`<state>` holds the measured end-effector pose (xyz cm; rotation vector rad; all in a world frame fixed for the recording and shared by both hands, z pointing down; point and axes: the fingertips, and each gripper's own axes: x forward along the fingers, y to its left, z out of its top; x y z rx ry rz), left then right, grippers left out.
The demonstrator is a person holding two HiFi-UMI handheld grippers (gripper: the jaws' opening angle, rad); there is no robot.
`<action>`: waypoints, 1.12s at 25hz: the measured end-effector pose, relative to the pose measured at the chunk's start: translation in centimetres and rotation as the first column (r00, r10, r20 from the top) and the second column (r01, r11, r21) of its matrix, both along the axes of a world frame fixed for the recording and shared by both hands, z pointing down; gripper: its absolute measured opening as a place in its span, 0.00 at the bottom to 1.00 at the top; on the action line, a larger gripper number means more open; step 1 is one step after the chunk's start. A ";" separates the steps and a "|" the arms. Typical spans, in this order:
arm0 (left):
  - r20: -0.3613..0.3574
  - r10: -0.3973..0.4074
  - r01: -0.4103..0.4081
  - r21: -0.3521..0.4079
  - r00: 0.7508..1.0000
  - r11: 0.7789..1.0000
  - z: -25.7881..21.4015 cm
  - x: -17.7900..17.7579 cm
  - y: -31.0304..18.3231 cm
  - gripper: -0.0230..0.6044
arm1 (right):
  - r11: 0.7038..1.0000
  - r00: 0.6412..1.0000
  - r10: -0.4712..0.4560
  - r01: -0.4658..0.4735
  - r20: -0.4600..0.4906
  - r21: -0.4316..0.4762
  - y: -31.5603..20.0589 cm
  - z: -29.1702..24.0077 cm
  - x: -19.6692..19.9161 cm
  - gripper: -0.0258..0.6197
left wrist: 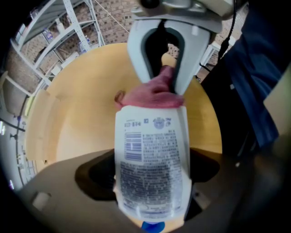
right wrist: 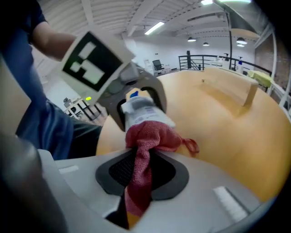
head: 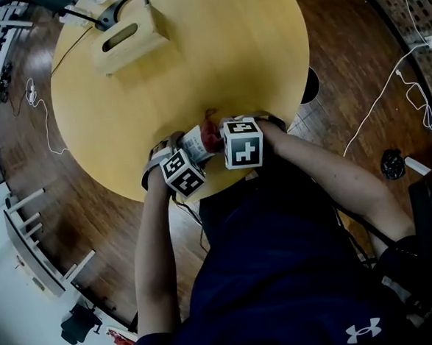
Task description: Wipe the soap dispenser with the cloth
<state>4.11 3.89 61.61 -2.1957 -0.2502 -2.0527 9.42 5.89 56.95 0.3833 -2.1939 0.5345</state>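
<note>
My left gripper (left wrist: 152, 200) is shut on a white soap dispenser bottle (left wrist: 152, 168) with a printed label and a blue cap; it points down over the near edge of the round wooden table (head: 215, 50). A red cloth (right wrist: 145, 150) is pinched in my right gripper (right wrist: 138, 182), which is shut on it. The cloth's bunched end (left wrist: 154, 93) presses against the far end of the bottle (right wrist: 143, 109). In the head view both grippers meet at the table's near edge, with the bottle (head: 197, 141) and a bit of the cloth (head: 212, 135) between the marker cubes.
A wooden tissue box (head: 128, 38) with a slot stands at the table's far left, with a black cable (head: 109, 17) beside it. White cables (head: 404, 74) trail on the wooden floor at the right. Shelving (left wrist: 59, 32) stands beyond the table.
</note>
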 end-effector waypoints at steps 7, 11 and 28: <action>-0.003 -0.003 0.003 -0.011 1.000 1.000 0.9 0.3 0.5 0.77 | 0.999 0.999 0.046 -0.045 0.015 -0.014 0.9 0.7 0.4 0.16; 0.001 -0.002 0.002 -0.017 1.000 1.000 2.0 0.3 1.0 0.77 | 0.970 0.972 0.234 -0.233 -0.005 0.073 -5.3 0.3 2.3 0.16; -0.118 -0.096 0.112 0.143 0.988 0.983 2.7 1.9 -0.1 0.90 | 0.923 0.922 0.386 -0.386 0.028 -0.009 -2.9 1.5 7.9 0.16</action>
